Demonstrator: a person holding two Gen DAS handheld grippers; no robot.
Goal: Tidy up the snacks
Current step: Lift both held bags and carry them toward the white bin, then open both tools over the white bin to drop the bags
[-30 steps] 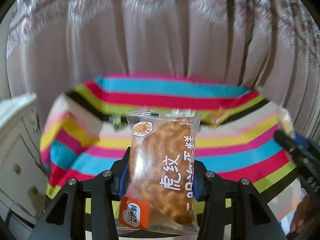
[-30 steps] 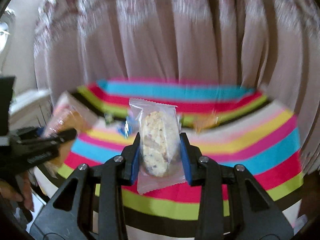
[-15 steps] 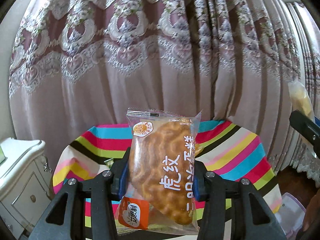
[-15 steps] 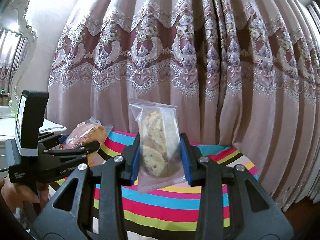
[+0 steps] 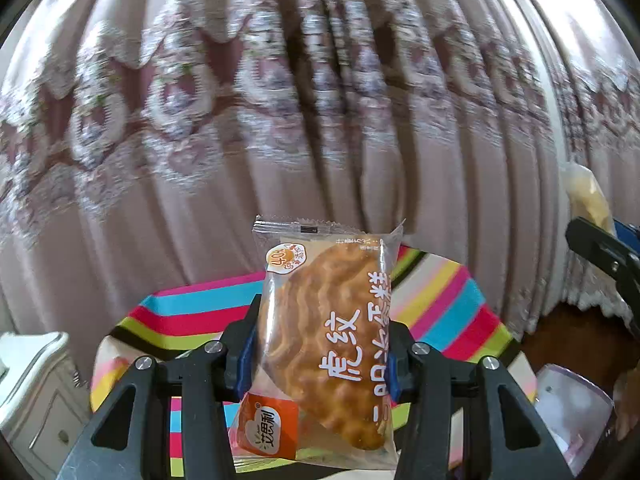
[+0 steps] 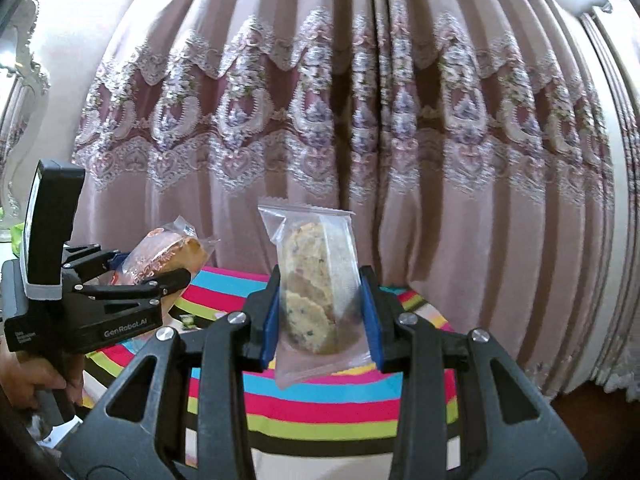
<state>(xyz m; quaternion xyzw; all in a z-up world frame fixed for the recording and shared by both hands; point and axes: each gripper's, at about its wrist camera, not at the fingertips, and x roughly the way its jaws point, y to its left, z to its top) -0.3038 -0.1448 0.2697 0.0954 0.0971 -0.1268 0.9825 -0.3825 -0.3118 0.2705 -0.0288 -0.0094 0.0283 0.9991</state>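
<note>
My left gripper (image 5: 320, 340) is shut on a clear packet holding a brown ridged cake (image 5: 324, 340) with white Chinese lettering and an orange label. My right gripper (image 6: 322, 312) is shut on a clear packet of pale speckled cookies (image 6: 314, 300). Both packets are held upright above the table with the striped cloth (image 6: 320, 404). In the right wrist view the left gripper (image 6: 132, 280) shows at the left with the cake packet (image 6: 164, 258) in it, held by a hand (image 6: 32, 384). The right gripper's finger (image 5: 600, 248) and its packet (image 5: 586, 196) show at the right edge of the left wrist view.
A pink embroidered curtain (image 6: 360, 140) hangs right behind the table. A white cabinet (image 5: 36, 392) stands at the left. A clear plastic container (image 5: 568, 404) sits low at the right over dark wooden floor (image 5: 576, 336). A small green packet (image 6: 188, 320) lies on the cloth.
Both grippers have risen and pulled back from the table with their packets. The striped cloth has dropped lower in both views and more curtain shows. The grips have not changed.
</note>
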